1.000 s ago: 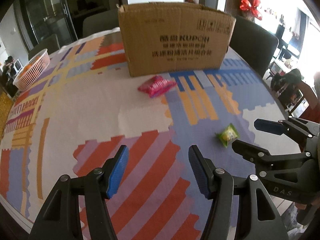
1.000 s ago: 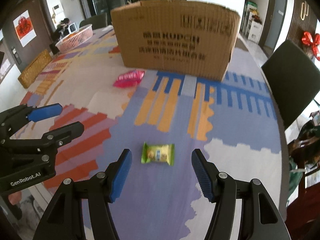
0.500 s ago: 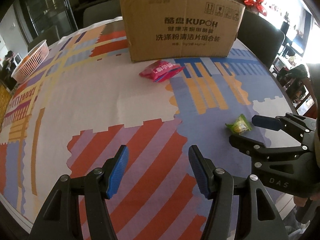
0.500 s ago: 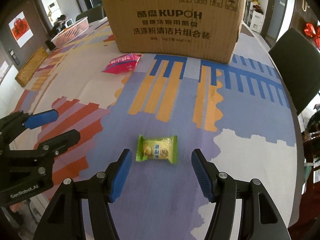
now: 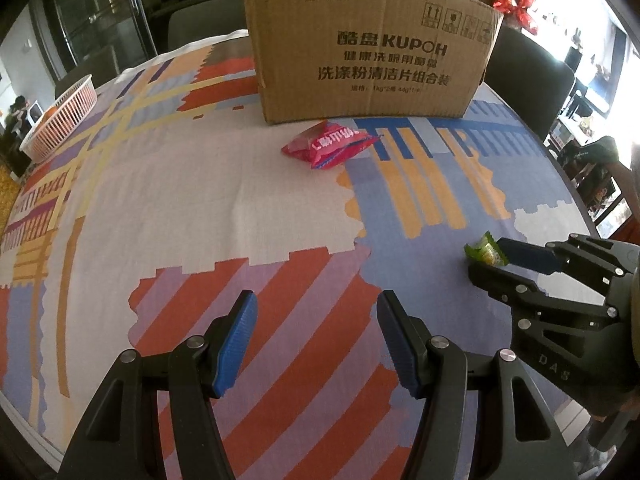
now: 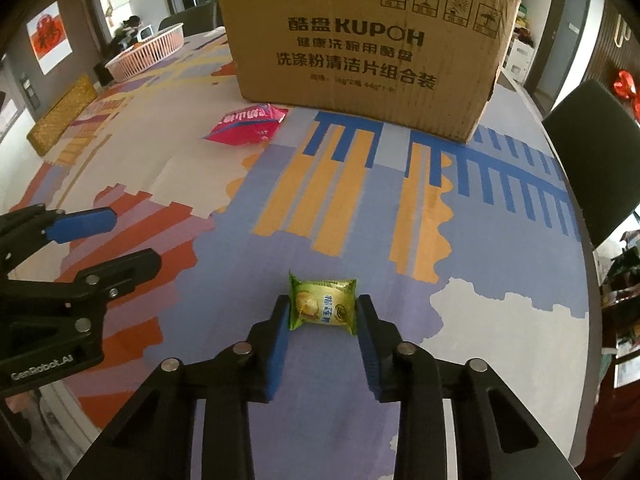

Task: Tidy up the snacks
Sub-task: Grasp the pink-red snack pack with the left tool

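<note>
A small green snack packet [image 6: 323, 307] lies flat on the patterned tablecloth, near the table's right edge. My right gripper [image 6: 323, 316] straddles it and its jaws are closing, the blue pads touching both ends of the packet. The left wrist view shows the same packet [image 5: 485, 251] at the tips of the right gripper [image 5: 490, 258]. My left gripper [image 5: 317, 308] hovers open over red stripes with nothing between its pads; it also shows at the left of the right wrist view [image 6: 132, 238]. A pink snack bag [image 5: 330, 145] [image 6: 248, 124] rests in front of the cardboard box [image 5: 372, 52] [image 6: 368, 48].
A pink mesh basket [image 5: 60, 120] [image 6: 146, 54] stands at the far left of the round table. Dark chairs [image 6: 592, 152] [image 5: 528, 92] ring the right and far sides. The table edge [image 6: 588, 280] curves close on the right.
My right gripper's jaws have come together from wide apart onto the green packet's ends. The left gripper has kept its place and width.
</note>
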`<state>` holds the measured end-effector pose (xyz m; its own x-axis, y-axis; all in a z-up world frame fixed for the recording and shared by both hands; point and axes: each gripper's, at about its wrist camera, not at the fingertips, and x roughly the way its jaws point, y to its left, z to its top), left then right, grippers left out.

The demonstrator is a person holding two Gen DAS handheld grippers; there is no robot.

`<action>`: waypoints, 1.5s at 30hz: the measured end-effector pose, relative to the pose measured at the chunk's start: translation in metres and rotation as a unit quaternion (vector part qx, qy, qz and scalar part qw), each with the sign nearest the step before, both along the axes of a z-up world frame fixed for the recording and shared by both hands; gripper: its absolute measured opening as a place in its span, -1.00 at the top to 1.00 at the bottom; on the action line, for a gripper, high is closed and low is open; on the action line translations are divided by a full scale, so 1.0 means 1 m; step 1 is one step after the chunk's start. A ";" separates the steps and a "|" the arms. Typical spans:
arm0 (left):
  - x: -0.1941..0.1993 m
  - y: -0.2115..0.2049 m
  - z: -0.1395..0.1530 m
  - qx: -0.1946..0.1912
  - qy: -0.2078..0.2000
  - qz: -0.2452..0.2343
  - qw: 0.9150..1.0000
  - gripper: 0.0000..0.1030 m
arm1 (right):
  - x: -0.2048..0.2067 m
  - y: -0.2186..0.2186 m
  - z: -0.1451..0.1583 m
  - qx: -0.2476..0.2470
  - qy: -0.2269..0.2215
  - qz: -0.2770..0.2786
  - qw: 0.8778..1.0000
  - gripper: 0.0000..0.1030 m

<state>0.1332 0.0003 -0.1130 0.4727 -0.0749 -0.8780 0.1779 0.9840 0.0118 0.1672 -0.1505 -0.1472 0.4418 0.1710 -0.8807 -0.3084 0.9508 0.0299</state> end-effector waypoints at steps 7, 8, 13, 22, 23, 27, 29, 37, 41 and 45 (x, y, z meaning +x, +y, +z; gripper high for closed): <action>0.011 0.002 0.013 -0.008 -0.022 0.005 1.000 -0.19 | 0.004 -0.002 0.007 0.013 -0.010 -0.006 1.000 0.40; 0.014 0.002 0.016 -0.011 -0.025 0.006 1.000 -0.19 | 0.006 -0.002 0.009 0.015 -0.013 -0.008 1.000 0.40; 0.033 0.000 0.029 -0.017 -0.041 0.007 0.999 -0.19 | 0.018 -0.005 0.019 0.025 -0.030 -0.018 0.999 0.40; 0.084 -0.006 0.035 -0.031 -0.039 0.021 0.999 -0.19 | 0.050 -0.006 0.040 0.033 -0.062 -0.031 0.997 0.40; 0.090 -0.006 0.034 -0.034 -0.037 0.023 0.998 -0.19 | 0.052 -0.006 0.041 0.032 -0.066 -0.033 0.997 0.40; 0.109 -0.006 0.029 -0.037 -0.028 0.031 0.998 -0.18 | 0.067 -0.005 0.047 0.034 -0.076 -0.039 0.996 0.40; 0.117 -0.007 0.025 -0.035 -0.021 0.034 0.999 -0.18 | 0.071 -0.004 0.047 0.034 -0.077 -0.042 0.996 0.40; 0.134 -0.008 0.005 -0.034 0.010 0.042 0.998 -0.13 | 0.087 -0.006 0.042 0.040 -0.072 -0.055 0.995 0.40; 0.135 -0.008 -0.005 -0.032 0.021 0.039 0.999 -0.05 | 0.091 -0.006 0.038 0.038 -0.068 -0.057 0.995 0.40; 0.136 -0.007 -0.013 -0.039 0.034 0.034 0.998 0.27 | 0.091 -0.004 0.035 0.035 -0.065 -0.056 0.996 0.40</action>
